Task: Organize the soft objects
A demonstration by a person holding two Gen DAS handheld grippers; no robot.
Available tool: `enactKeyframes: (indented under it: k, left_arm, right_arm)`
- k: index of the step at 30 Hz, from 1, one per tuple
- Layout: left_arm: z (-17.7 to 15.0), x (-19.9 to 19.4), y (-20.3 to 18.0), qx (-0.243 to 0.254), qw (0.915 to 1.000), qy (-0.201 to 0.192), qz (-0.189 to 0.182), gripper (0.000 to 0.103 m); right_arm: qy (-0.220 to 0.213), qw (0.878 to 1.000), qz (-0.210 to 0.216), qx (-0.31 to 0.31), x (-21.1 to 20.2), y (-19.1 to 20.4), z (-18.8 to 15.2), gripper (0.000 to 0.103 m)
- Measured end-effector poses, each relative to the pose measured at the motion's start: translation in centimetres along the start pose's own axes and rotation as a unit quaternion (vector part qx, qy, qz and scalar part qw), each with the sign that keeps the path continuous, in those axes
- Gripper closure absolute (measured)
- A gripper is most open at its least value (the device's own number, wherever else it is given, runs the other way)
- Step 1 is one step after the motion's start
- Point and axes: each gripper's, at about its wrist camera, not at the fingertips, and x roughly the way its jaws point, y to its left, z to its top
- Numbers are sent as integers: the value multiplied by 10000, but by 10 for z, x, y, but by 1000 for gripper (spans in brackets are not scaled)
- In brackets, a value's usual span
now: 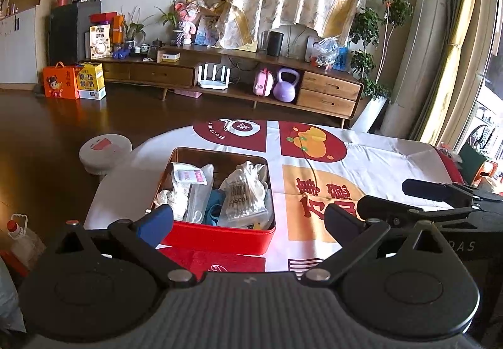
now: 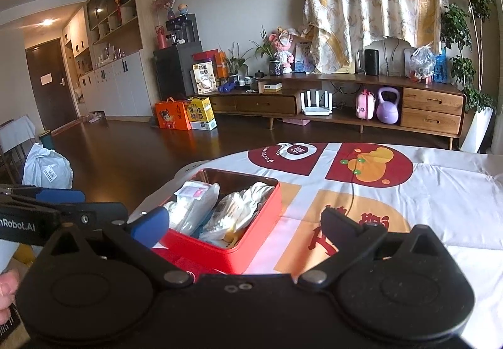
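- From the left wrist view, the left hand-held gripper (image 1: 248,218) hangs with its fingers spread wide and nothing between them, just short of the red tin (image 1: 220,235) on the bench (image 1: 377,157).
- The soft things look already gathered: a bag of cotton swabs (image 1: 243,195), a flat white packet (image 1: 190,176) and some blue item (image 1: 215,210) all lie inside the tin. I see nothing loose on the cloth, so I'd judge the sorting mostly done, perhaps only tidying or closing left; no lid is visible.
- The tin sits near the bench's left edge, with the floor and a round white stool (image 1: 105,151) just beyond. To its right the cloth is open.
- From the right wrist view, the right hand-held gripper (image 2: 243,224) is likewise spread and empty, its left finger just beside the tin's near corner.
- The tin is full nearly to its rim here.
- The other gripper crowds in from the left, so room between the two is tight; the bench to the right is free.
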Motion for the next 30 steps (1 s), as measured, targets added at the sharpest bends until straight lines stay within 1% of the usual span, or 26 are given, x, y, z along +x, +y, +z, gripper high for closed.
enactKeyframes:
  k: [30]
  left_arm:
    - [-2, 5, -3, -52, 10000, 14, -16, 0]
  right_arm:
    - [33, 10000, -14, 10, 2, -1, -3, 0]
